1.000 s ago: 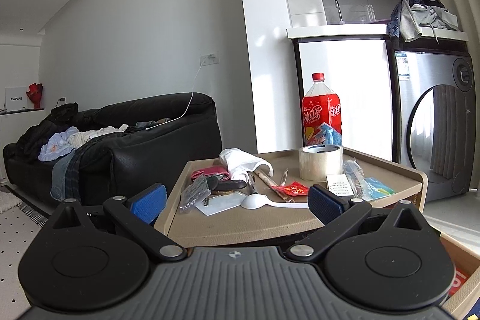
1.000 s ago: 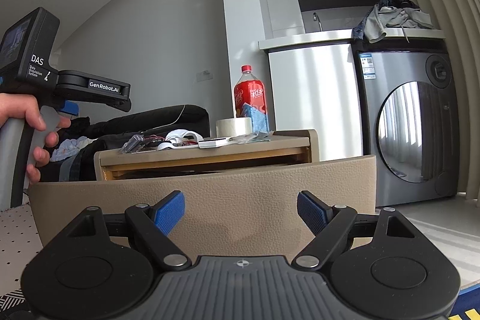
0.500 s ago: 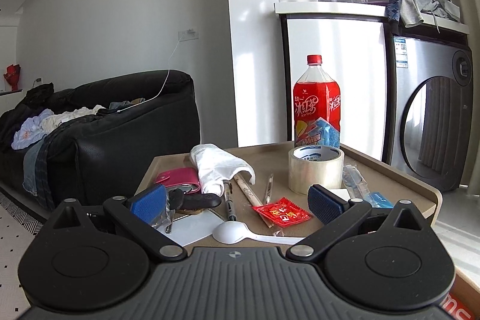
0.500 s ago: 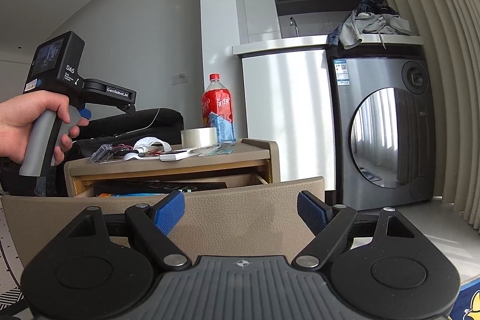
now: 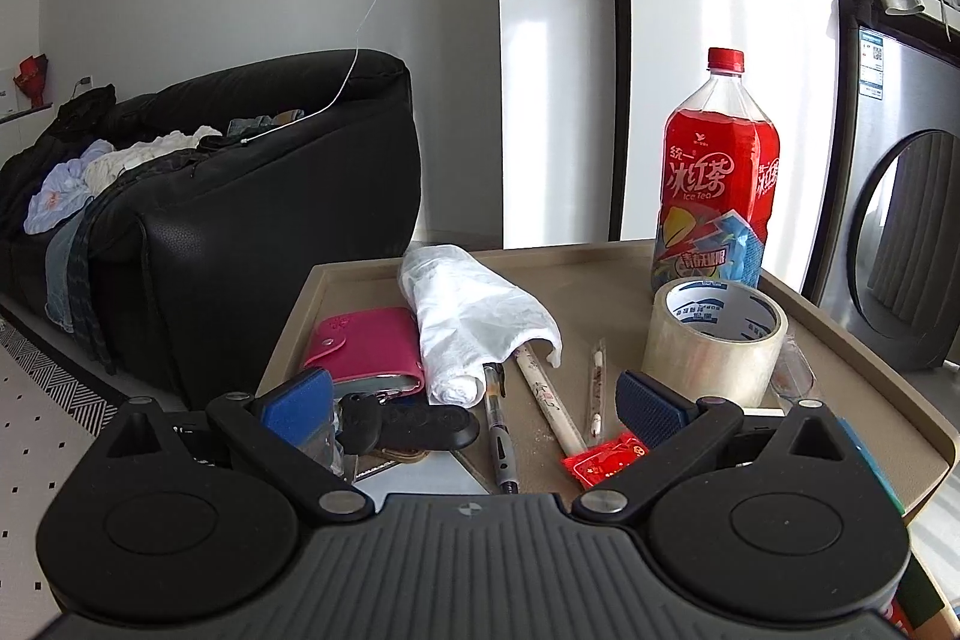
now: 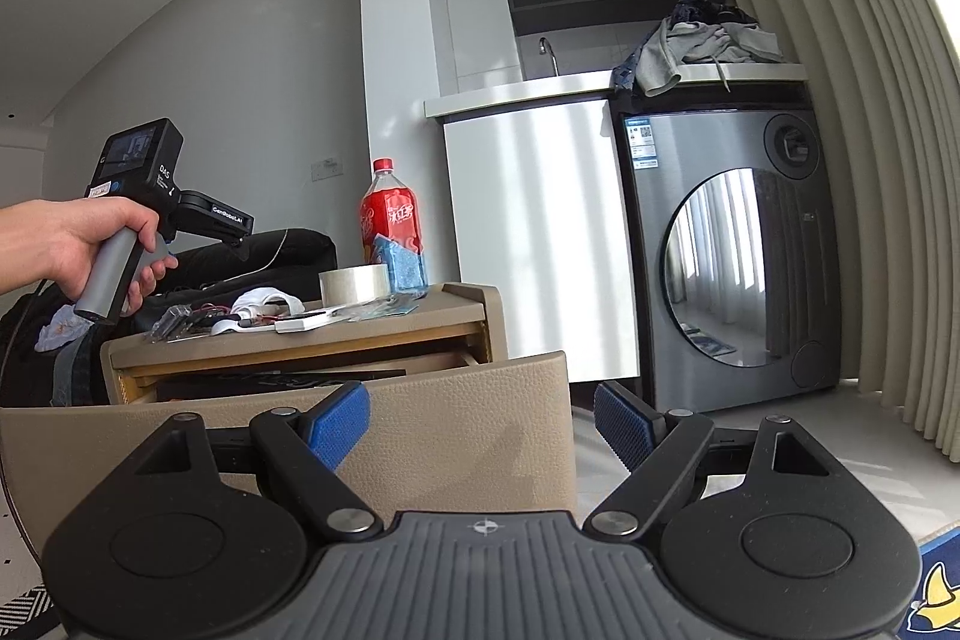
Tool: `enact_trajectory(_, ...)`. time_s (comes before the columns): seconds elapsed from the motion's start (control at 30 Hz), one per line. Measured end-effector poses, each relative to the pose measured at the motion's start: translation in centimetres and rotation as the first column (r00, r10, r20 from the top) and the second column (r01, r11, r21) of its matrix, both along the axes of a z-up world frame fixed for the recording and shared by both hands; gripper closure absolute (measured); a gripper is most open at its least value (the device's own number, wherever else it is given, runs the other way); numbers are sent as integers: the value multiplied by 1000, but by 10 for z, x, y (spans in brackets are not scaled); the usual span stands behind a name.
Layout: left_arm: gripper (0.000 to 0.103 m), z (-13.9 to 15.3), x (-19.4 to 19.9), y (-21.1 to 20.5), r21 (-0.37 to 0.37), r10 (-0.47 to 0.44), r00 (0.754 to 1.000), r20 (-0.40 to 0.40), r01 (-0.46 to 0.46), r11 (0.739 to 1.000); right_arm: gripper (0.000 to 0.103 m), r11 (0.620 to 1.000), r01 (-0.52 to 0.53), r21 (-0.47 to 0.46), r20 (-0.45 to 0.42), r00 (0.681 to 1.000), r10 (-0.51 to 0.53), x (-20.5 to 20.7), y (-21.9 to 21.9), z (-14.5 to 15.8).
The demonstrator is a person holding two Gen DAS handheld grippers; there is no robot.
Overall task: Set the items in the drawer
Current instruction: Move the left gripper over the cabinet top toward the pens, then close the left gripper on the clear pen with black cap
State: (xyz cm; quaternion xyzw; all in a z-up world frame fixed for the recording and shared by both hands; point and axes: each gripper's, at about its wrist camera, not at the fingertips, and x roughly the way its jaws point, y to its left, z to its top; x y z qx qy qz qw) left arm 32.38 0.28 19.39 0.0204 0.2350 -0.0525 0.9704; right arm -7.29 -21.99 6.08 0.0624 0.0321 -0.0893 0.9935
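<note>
Left wrist view: my left gripper [image 5: 474,409] hangs over the near edge of the cabinet's top surface [image 5: 606,274], its fingers [image 5: 298,407] spread wide and holding nothing. Straight ahead between them lie a black pen [image 5: 497,427], a wrapped chopstick [image 5: 549,403] and a red sauce packet [image 5: 605,460]. Just off my left finger sits a black key fob [image 5: 408,427], with a pink wallet [image 5: 363,343] beyond it and a rolled white plastic bag [image 5: 474,319] beside that. Beyond my right finger stands a roll of clear tape [image 5: 714,343], and behind it a red ice tea bottle [image 5: 717,178]. I judge the step in hand to be picking the first item. The pen lies flat and thin along my line of approach, so I would turn to cross it, come down low and close at its middle; the fob is the bulkier, easier first catch.

Right wrist view: my right gripper [image 6: 480,424] points level at the pulled-out drawer [image 6: 420,403], fingers wide apart and empty. The drawer front fills the space just ahead of my left finger [image 6: 336,427]; the clutter lies on the top above and beyond. My left hand [image 6: 78,244] holds the other gripper over that clutter. I should keep clear of the drawer mouth so the drop has room.
</note>
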Motion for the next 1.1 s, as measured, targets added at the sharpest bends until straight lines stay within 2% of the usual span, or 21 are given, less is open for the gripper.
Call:
enact_trajectory(0.07, 0, 0, 8, 0, -11, 21, 999, -31, -21, 1000, 18, 1000, 5, 5, -3, 1000, -5, -2, -3, -2)
enact_trajectory(0.17, 0, 3, 16, -3, -26, -15, 998, -58, 13, 1000, 18, 1000, 14, 18, -8, 1000, -14, -5, -6, -4)
enact_trajectory(0.3, 0, 5, 33, -12, 21, -11, 995, -104, 13, 1000, 18, 999, 19, 33, -17, 1000, -18, -8, -10, -8)
enact_trajectory(0.4, 0, 8, 46, -14, 7, -35, 988, -152, 37, 999, 18, 999, 27, 42, -22, 999, -26, -9, -13, -10)
enact_trajectory(0.5, 0, 9, 59, -18, 37, -30, 978, -205, 38, 999, 18, 998, 43, 55, -23, 999, -42, -11, -17, -12)
enact_trajectory(0.8, 0, 7, 94, -21, 13, -36, 917, -398, 45, 999, 18, 994, 58, 95, -37, 998, -55, -14, -28, -20)
enact_trajectory(0.9, 1, 6, 103, -20, 16, -34, 902, -430, 46, 999, 18, 994, 55, 94, -38, 998, -52, -15, -29, -22)
enact_trajectory(1.1, 8, 2, 113, -17, -24, -70, 880, -470, 67, 997, 18, 992, 67, 105, -42, 997, -63, -16, -36, -25)
